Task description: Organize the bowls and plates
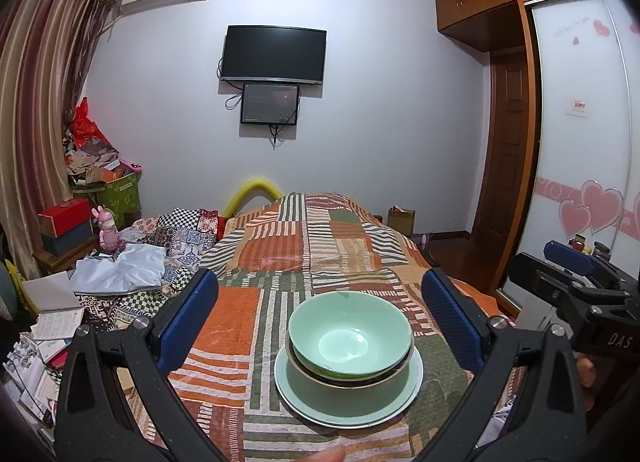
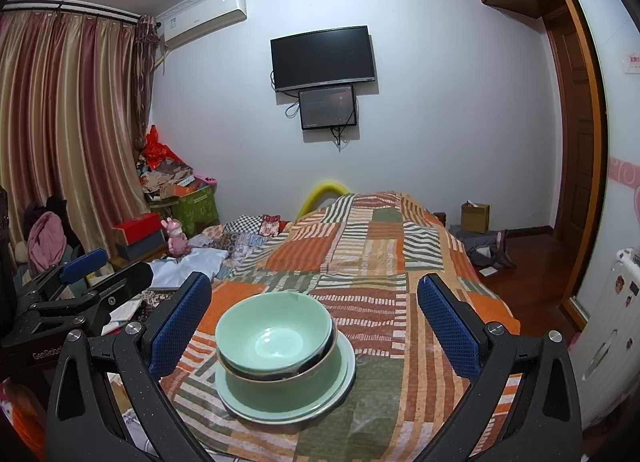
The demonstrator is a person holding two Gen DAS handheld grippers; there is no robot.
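Both tools inspected. The left gripper has its jaws spread wide and holds nothing; the right gripper is likewise spread wide and empty. Between and just ahead of the fingertips of each sits the stack: a pale green top bowl nested in a lower bowl with a dark rim band, both standing on a green plate, which rests on the patchwork bedspread. From the left tool the stack lies slightly toward its right finger; from the right tool, slightly toward its left finger, so the stack sits between the two tools. Nesting by size, largest below, keeps the pile compact and steady on soft bedding. In my judgement the organizing is essentially finished, the open jaws suggesting release.
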